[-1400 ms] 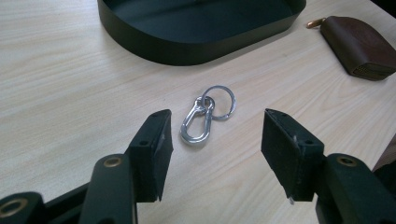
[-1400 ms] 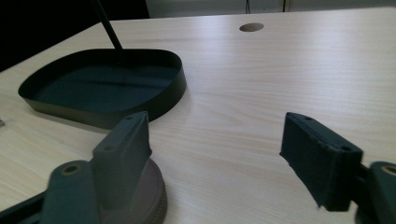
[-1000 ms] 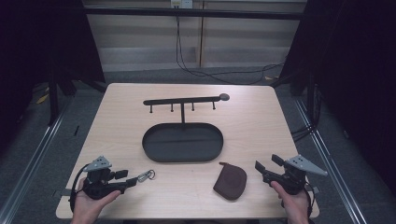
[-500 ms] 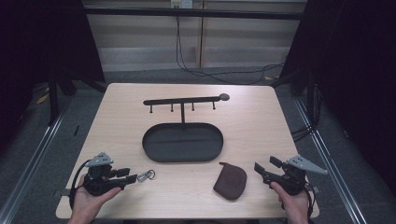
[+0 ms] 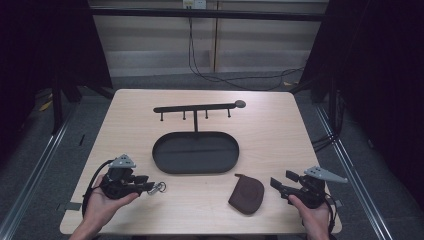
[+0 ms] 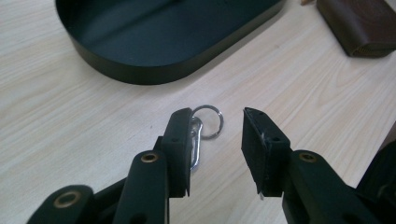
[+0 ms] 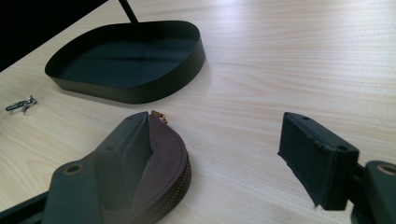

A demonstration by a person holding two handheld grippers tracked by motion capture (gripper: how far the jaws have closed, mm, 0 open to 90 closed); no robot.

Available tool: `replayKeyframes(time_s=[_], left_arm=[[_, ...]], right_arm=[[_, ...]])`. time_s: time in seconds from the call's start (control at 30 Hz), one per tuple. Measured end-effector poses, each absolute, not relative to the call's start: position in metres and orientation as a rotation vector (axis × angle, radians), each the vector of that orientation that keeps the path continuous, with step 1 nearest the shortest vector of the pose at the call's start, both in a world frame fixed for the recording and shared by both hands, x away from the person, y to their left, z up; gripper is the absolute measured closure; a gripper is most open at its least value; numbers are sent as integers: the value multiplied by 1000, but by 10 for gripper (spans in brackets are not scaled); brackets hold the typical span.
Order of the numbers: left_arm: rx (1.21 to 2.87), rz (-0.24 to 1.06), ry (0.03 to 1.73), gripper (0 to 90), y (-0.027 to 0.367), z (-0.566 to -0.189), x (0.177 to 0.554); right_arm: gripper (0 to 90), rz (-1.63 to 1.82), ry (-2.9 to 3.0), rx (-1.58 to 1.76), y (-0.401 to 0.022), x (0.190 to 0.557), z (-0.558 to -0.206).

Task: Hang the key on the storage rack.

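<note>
Key ring with metal clip, lying flat on the tabletop near the front-left corner, just in front of the left end of the oval tray and apart from its wall. In the left gripper view the ring lies between the two jaw tips while the clip runs down beside the inner face of the left-hand jaw; whether clip and jaw touch cannot be told.

Left gripper: jaws parted, holding nothing, low over the tabletop and aimed toward the tray; the person's left hand grasps it from the front edge.

Oval tray: black, shallow, with a thin upright post at its rear wall carrying a horizontal hook bar with four short pegs and a round knob at its right end. It stands at the centre of the tabletop.

Brown zip pouch: rounded, lying flat near the front edge, right of centre, just in front of the tray's right end.

Right gripper: jaws wide apart, holding nothing, near the front-right corner in the person's right hand. In the right gripper view its left-hand jaw overlaps the pouch; the other jaw is over bare wood.
</note>
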State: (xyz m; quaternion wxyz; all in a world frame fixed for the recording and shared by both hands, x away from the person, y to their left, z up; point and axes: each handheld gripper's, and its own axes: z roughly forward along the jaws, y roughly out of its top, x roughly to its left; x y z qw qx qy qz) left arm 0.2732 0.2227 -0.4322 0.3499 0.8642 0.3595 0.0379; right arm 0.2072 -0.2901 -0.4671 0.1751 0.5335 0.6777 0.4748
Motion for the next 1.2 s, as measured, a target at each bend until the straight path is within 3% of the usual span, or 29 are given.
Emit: replayKeyframes(time_s=[0.5,1.2], left_arm=[[2372,69,942,505,197,-440,287],[2529,-19,886,593,176,-449,315]], right_arm=[[246,1335,1938,1522,-289,208,-468],[234,1332,1956,1534,-288,210,-470]])
